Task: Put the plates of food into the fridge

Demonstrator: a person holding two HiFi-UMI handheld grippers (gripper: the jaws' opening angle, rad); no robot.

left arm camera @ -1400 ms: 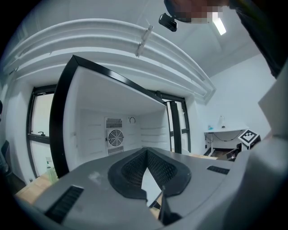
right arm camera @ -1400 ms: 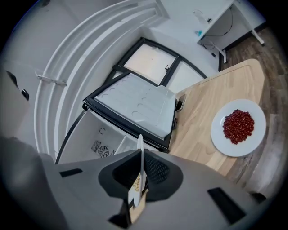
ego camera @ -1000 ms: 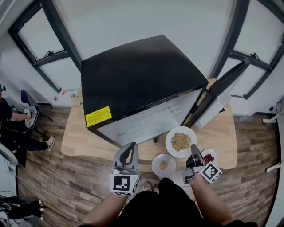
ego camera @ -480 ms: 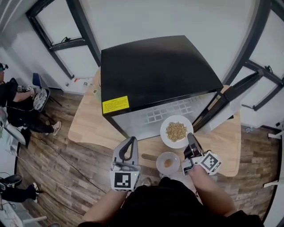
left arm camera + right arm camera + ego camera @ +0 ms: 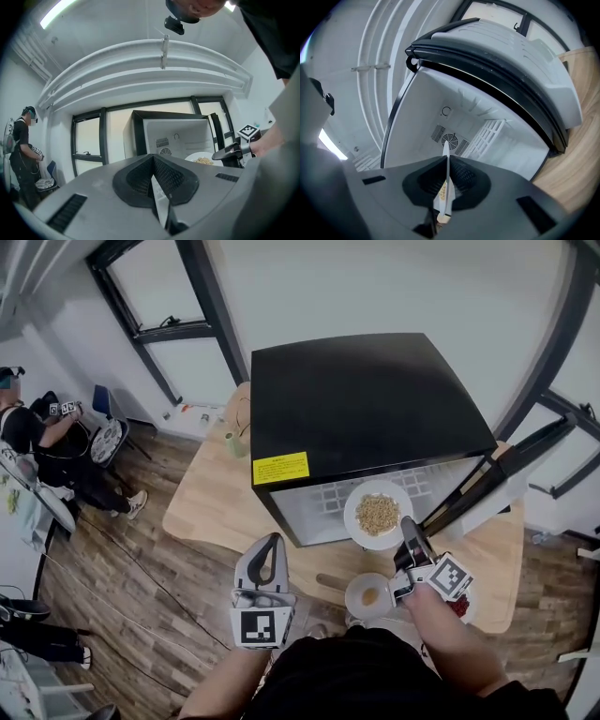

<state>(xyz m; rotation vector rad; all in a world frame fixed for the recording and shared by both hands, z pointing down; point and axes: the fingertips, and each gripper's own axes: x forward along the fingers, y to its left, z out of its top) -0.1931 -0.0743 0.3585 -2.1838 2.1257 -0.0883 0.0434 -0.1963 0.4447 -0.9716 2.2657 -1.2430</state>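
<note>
- Your left gripper [image 5: 272, 545] hangs at 7 o'clock from the fridge mouth, over the near edge of the wooden table [image 5: 211, 512]. Its jaws are together with nothing between them. It is well apart from every plate, so it is the farther hand for this step.
- The fridge [image 5: 366, 399] stands on the table with its white open compartment [image 5: 454, 117] facing you. In the right gripper view the compartment lies straight ahead at 12 o'clock, with the back-wall fan dead centre.
- A small plate [image 5: 368, 597] with a brownish morsel sits on the table just at 7 o'clock from your right gripper, and nothing holds it.
- The plate of food [image 5: 378, 515], heaped with pale grains, is off the table at the fridge's threshold. It reaches out from your right gripper toward 11 o'clock. It looks level, and in the right gripper view it shows edge-on in line with the jaws.
- Your right gripper [image 5: 409, 526] is clamped on that plate's near rim at about its 5 o'clock edge. I judge a straight push toward 12 o'clock would carry the plate inside. Since only one rim is pinched, the far edge may dip.
- A plate of red food [image 5: 460, 607] lies at 4 o'clock, mostly hidden behind the gripper's marker cube.
- The fridge door [image 5: 511, 465] stands swung out at 2 o'clock, clear of the plate's path.
</note>
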